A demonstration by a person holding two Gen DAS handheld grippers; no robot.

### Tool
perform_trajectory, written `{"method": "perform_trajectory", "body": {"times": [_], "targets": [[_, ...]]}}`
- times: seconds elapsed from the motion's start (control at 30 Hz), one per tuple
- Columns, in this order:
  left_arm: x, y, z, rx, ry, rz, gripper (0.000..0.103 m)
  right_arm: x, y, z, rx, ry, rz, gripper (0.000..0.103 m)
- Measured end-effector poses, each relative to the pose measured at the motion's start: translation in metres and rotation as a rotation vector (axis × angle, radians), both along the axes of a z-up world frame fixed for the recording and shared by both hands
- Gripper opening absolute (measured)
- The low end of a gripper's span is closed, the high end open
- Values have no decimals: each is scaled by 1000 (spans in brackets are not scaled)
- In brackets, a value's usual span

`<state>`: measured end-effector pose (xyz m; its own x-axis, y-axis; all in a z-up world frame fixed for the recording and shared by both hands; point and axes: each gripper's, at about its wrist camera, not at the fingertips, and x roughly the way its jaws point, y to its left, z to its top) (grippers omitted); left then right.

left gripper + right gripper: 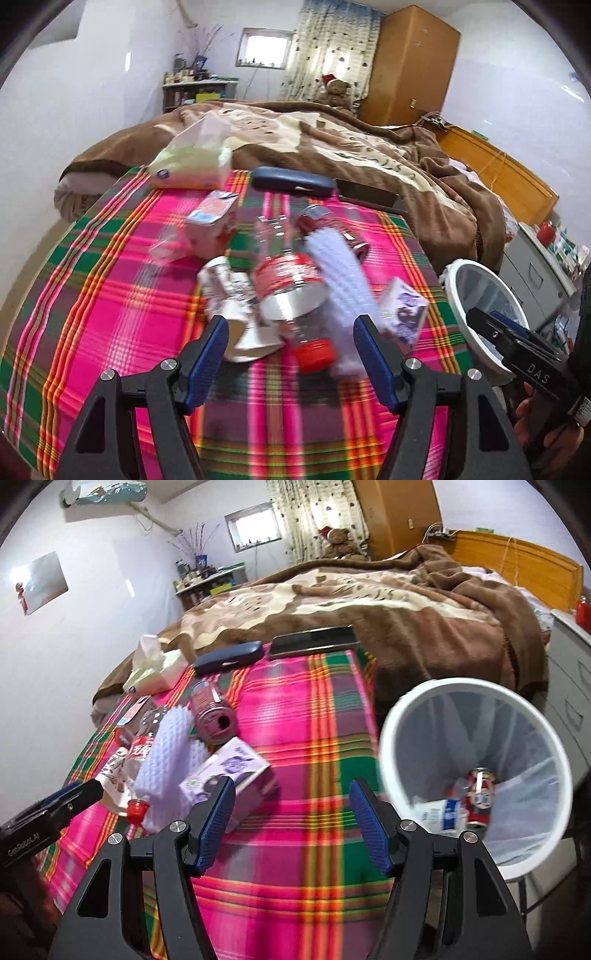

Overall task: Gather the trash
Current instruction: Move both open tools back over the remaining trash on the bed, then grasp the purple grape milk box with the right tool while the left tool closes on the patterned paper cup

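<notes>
1. Trash heaped on the plaid-covered desk [314,738] — clear plastic bottle [291,291] with red cap and red label, lying on its side; white ridged foam sheet [340,273] at its 3 o'clock, touching it; crumpled white paper cup [236,306] at its 9 o'clock.
2. Purple-printed carton [229,775] at 4 o'clock of the heap; pink can [212,712] on its side at 12 o'clock; pink-and-white carton [212,221] at 10 o'clock.
3. More trash already inside the white bin [391,738] off the desk's 3 o'clock edge — red can [480,794] and a blue-and-white wrapper at the bottom.
4. Left claw [291,354] parted about halfway, empty, poised over the bottle's capped end.
5. Right claw [291,823] spread wide, empty, above bare cloth between purple carton and bin.
6. Dark glasses case [291,182] and tissue pack [192,162] at the far edge, near the brown blanket [369,602].
</notes>
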<state>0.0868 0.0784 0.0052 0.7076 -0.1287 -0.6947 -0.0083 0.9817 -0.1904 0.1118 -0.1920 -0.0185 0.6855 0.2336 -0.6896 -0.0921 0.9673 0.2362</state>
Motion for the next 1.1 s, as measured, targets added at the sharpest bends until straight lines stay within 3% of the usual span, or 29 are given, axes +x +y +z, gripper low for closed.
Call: {"method": "perform_trajectory", "body": {"times": [0.33, 0.7, 1.1], "targets": [[5, 45, -20, -33, 41, 64, 70, 21, 28, -13, 37, 78, 14, 66], [23, 56, -35, -74, 73, 52, 70, 36, 50, -20, 12, 126, 28, 66], [39, 67, -48, -45, 116, 71, 70, 47, 68, -24, -33, 167, 36, 71]]}}
